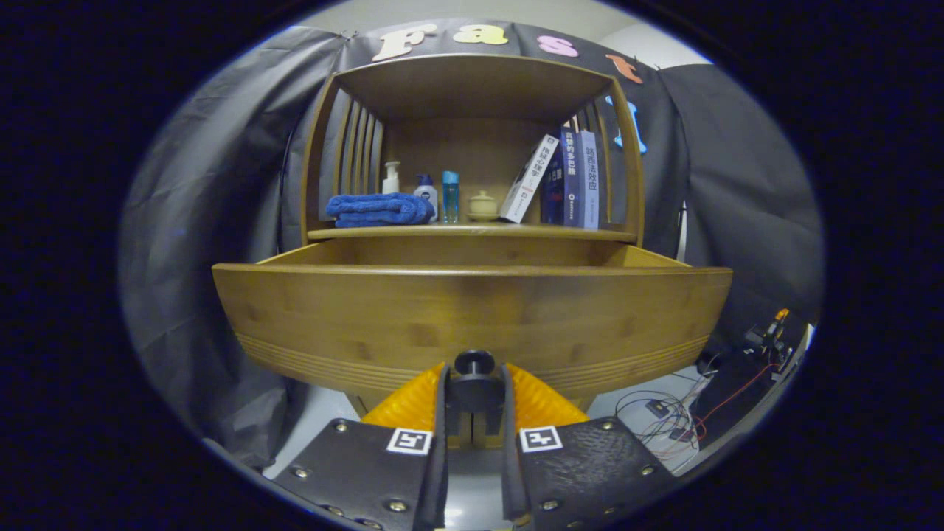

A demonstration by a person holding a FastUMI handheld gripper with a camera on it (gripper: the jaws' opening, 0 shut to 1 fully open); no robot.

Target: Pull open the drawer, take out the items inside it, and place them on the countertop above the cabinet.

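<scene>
Gripper view looks at the wooden drawer [472, 310] pulled out below the countertop [472, 232]. Both fingers of the gripper [474, 387] press on its black knob [474, 363]. Towel [380, 209], bottles and books [568, 181] line the countertop.

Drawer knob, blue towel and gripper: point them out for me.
Knob [474, 362], gripper view, its round head.
Towel [380, 209], gripper view, middle of the fold.
Gripper [474, 402], gripper view, between the fingertips, shut on the knob.

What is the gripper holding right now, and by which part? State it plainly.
The gripper is shut on the drawer knob, a dark round knob low on the middle of the wooden drawer front. The drawer is already pulled out.
</scene>
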